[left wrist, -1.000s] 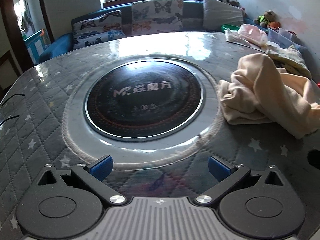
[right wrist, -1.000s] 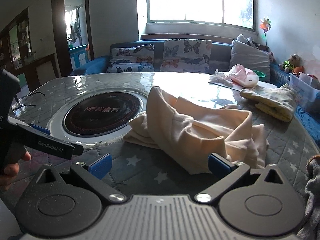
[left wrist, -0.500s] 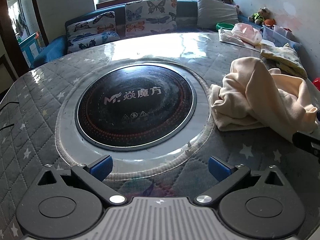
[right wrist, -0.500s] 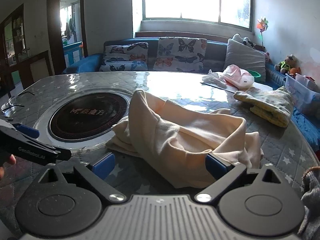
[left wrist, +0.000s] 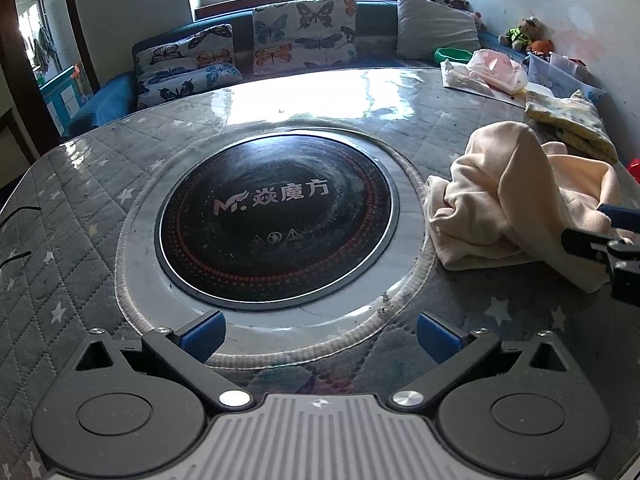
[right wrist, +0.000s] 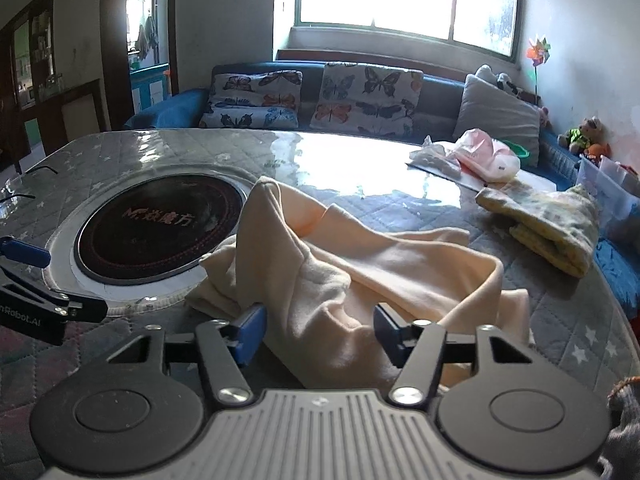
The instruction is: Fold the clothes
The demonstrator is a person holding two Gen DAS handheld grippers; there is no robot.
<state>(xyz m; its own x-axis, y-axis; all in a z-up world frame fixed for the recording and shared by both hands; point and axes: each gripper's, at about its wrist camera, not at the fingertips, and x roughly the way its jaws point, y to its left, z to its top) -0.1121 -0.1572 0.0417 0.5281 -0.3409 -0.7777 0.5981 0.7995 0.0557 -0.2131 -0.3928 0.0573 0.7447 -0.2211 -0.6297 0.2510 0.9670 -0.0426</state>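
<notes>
A crumpled cream garment (right wrist: pixel 360 276) lies on the quilted round table, right of the black induction hob (right wrist: pixel 156 228). It also shows in the left wrist view (left wrist: pixel 516 208) at the right. My right gripper (right wrist: pixel 318 332) is open with its blue pads either side of the garment's near edge, jaws partly narrowed. My left gripper (left wrist: pixel 318 334) is open and empty, low over the table in front of the hob (left wrist: pixel 276 216). The left gripper's finger (right wrist: pixel 24 252) shows at the left of the right wrist view.
A folded yellow patterned cloth (right wrist: pixel 548 228) lies at the table's right. A pink bag (right wrist: pixel 484 156) and papers sit at the far right. A sofa with butterfly cushions (right wrist: pixel 368 96) stands behind the table. A grey knit item (right wrist: pixel 624 432) is at the near right.
My right gripper has moved forward onto the cream garment and its jaws have narrowed around the near edge. The left gripper has drifted left and back, and the hob now sits more central.
</notes>
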